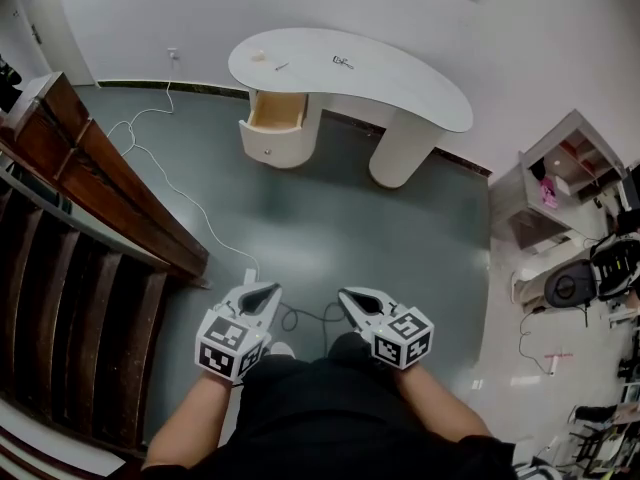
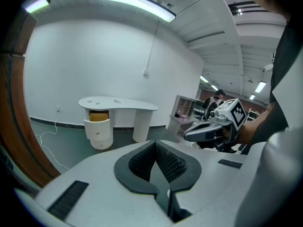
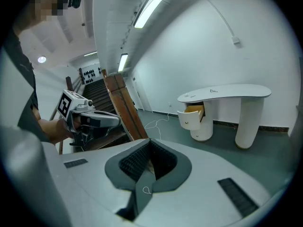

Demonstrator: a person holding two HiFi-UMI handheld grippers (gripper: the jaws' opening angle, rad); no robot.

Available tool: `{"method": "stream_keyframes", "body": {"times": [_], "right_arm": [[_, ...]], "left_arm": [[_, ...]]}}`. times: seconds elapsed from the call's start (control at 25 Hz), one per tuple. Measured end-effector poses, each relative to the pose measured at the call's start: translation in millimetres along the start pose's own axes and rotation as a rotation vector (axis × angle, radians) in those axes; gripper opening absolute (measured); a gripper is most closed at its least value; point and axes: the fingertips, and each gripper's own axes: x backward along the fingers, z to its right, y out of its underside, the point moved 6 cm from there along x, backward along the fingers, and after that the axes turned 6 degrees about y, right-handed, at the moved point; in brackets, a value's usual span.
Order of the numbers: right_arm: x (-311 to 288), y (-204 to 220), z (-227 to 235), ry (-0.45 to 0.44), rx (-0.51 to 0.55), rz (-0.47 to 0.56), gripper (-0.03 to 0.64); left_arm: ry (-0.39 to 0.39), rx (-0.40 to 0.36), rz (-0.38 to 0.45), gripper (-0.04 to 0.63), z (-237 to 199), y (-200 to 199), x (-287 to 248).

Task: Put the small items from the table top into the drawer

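Head view: the left gripper and the right gripper hang side by side close to our body, each with its jaws pressed together on nothing. Far ahead of the jaws stands the white counter, with its drawer open under the left end. On top lie a pale little item, a thin stick-like item and a dark item, all too small to identify. We judge the step in hand to be the approach, so we should walk in clear of the white cable that lies on the floor ahead and left of the jaws.

Left gripper view: the jaws are closed and empty. The counter and the open drawer sit far ahead, a little left of the jaw line. We should spread these jaws before we arrive.

Right gripper view: these jaws are also together, with nothing between them, and the counter is ahead and to their right. We would take the items nearest the drawer first and pinch the thin one low.
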Motion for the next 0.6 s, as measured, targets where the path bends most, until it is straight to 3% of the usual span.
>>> {"method": "stream_keyframes", "body": {"times": [0.32,0.6], "right_arm": [[-14.9,-5.0,-18.0,0.026,0.000,-0.025,-0.002],[-37.9,-23.1,1.5,0.031,0.000,-0.002,-0.002]], "left_arm": [[0.017,0.013,-0.005,0.015,-25.8,8.1,16.7],[0.012,0.012,0.012,0.015,-50.5,-3.7,-0.9]]}}
